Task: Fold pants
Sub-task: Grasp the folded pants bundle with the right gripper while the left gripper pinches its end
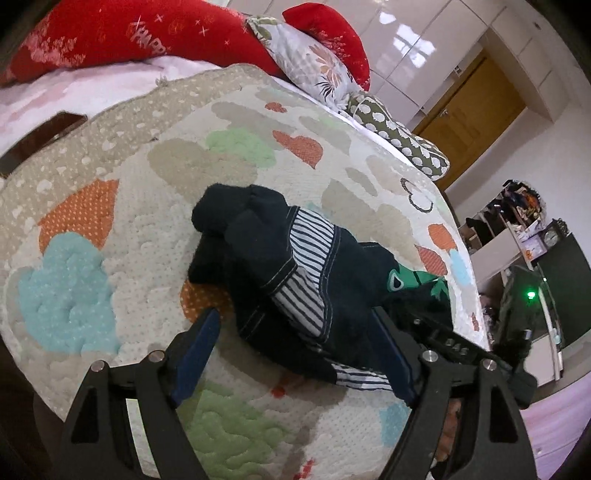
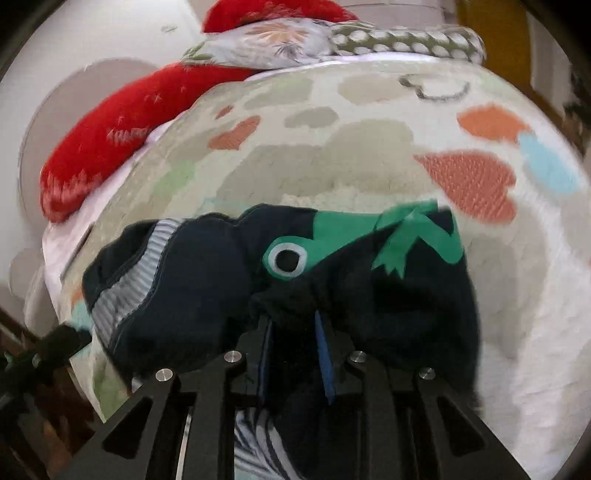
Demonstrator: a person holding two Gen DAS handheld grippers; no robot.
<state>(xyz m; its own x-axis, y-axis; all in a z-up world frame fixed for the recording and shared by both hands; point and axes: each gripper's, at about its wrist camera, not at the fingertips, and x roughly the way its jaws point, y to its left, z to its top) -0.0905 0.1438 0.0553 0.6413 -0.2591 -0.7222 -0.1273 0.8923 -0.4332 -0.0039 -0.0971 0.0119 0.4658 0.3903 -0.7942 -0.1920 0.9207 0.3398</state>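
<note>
The pants (image 1: 295,273) are seen lying crumpled on a quilt (image 1: 122,206) with cloud and heart shapes, in the lower middle of the left wrist view. Their long axis is seen to run from the upper left, where dark cuffed ends are bunched, down to the lower right of that frame. Navy cloth, striped white-and-dark panels and a green appliqué (image 1: 424,278) are shown. In the right wrist view the pants (image 2: 207,280) fill the middle and lower frame, running left to right, with the striped band at the left and the green figure (image 2: 332,232), bearing a white-ringed dark eye, at the upper right.

The left gripper (image 1: 295,339) is held wide open, its blue pads standing on either side of the striped part; the right-hand pad lies against or just beside the cloth, and nothing is pinched. The right gripper (image 2: 293,325) is seen narrowed on a bunch of dark cloth; the fold lies between the blue pads, and a grip on the pants is indicated.

On the red pillow (image 1: 122,33) at the upper left of the left wrist view, pale lettering is partly read as "HAPP"; the rest cannot be made out. A floral pillow (image 1: 314,62) and a dotted one (image 1: 399,140) are set beside it. No label is legible on the pants.
</note>
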